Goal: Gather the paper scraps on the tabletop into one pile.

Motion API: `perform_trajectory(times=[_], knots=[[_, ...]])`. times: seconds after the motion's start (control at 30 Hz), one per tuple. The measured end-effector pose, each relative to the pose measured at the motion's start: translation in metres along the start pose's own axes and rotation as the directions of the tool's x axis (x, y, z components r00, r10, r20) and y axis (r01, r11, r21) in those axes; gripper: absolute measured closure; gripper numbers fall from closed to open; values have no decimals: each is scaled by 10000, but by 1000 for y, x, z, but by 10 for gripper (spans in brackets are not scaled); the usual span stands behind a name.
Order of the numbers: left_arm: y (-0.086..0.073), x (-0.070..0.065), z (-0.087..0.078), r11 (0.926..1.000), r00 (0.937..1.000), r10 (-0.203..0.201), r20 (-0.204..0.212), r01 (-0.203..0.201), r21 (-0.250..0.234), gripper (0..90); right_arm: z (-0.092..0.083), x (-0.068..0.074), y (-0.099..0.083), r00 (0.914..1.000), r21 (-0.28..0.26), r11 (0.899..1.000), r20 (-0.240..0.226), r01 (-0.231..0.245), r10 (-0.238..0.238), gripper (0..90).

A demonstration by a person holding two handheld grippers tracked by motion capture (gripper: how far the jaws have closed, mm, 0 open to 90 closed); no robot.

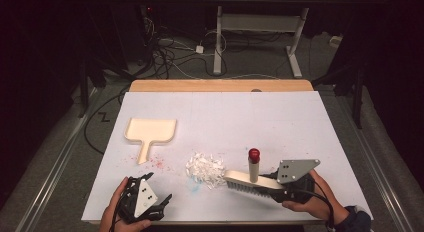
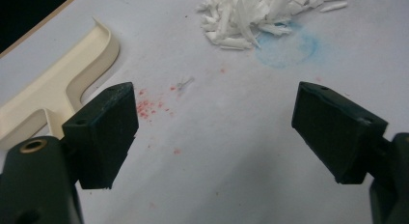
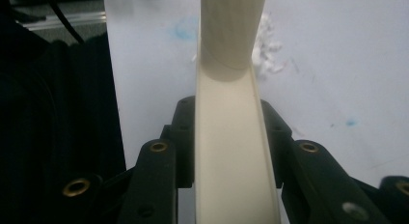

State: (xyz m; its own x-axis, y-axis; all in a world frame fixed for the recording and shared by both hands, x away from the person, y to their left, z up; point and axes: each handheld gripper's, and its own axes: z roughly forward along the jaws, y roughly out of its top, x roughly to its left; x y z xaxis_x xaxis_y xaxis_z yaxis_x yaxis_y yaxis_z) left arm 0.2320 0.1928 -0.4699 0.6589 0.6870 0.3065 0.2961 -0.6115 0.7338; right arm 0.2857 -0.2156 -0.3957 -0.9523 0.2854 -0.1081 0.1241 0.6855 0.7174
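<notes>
bare table beyond, paper shreds midway

High view looks forward and down over the table. Gripper views sit close behind their jaws; all share the shreds.
</notes>
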Motion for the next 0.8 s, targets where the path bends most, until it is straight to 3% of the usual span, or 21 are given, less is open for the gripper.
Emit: perform_trajectory(times=[0.1, 0.17, 0.37, 0.5, 0.63, 0.8], knots=[[0, 0, 0, 10000, 10000, -37, 35, 37, -43, 158, 14, 2, -5, 9999, 458, 9989, -141, 73, -66, 678], [0, 0, 1, 10000, 10000, -19, 68, 20, -47, 158, 22, 1, -3, 9997, 342, 9994, -232, 94, -86, 678], [1, 1, 3, 9999, 9998, -103, 162, 104, -52, 158, 51, -9, 12, 9989, -22, 9993, 253, 383, -383, 679], [1, 0, 4, 10000, 9997, -74, 231, 75, -34, 158, 65, -12, 23, 9985, -161, 9986, 248, 495, -491, 678], [1, 0, 6, 10000, 9996, -49, 270, 49, -4, 158, 59, -15, 27, 9993, -572, 9980, 277, 259, -243, 678], [2, -1, 5, 10000, 9997, 69, 255, -70, 37, 158, 34, -18, 24, 9995, -984, 9948, 178, -243, 262, 677]])
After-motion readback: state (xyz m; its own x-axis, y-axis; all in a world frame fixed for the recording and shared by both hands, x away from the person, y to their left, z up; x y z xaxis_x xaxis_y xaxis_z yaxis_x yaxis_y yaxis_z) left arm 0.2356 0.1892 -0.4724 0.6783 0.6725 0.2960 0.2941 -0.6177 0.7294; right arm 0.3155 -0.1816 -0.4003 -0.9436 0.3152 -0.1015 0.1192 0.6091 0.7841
